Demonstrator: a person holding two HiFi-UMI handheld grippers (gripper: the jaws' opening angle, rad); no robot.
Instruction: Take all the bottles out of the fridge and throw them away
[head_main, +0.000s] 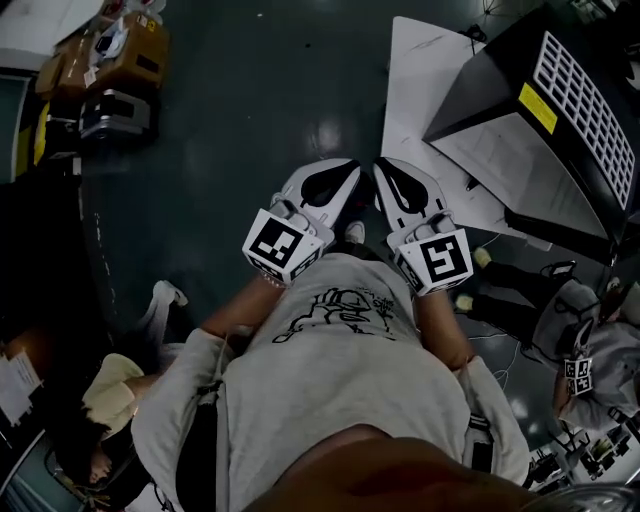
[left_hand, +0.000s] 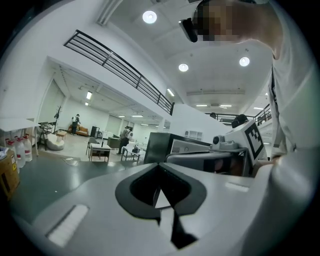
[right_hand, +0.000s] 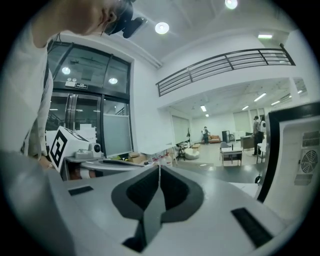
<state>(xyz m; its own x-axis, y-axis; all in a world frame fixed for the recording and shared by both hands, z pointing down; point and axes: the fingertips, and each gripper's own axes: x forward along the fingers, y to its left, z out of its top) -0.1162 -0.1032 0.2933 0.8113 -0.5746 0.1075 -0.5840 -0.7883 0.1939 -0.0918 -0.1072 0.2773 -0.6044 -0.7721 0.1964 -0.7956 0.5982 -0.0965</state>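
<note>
Out in front of the torso, over dark floor (head_main: 250, 110): left gripper (head_main: 345, 172) and right gripper (head_main: 392, 172) sit side by side, tips close together. Both point away from the person's grey shirt (head_main: 340, 360). Marker cubes (head_main: 282, 246) face up toward the head camera.

Left gripper view: jaws fully together, nothing between them. Right gripper view: jaws closed to a thin seam, also empty. Neither has hold of a bottle.

Black cabinet (head_main: 560, 110) with a white perforated panel stands to the right of the right gripper. A white sheet (head_main: 420, 90) lies on the floor beside it. A black-framed edge with a white vented panel fills the right side of the right gripper view. Can't tell whether that's the fridge; its inside isn't visible.

Only bottles (left_hand: 20, 150) I can see: a row of white ones at the far left of the left gripper view, standing below a white bench (left_hand: 15, 122), well apart from both grippers. Can't tell if they're the task's.

Cardboard boxes (head_main: 120, 50) are stacked at top left in head view.
</note>
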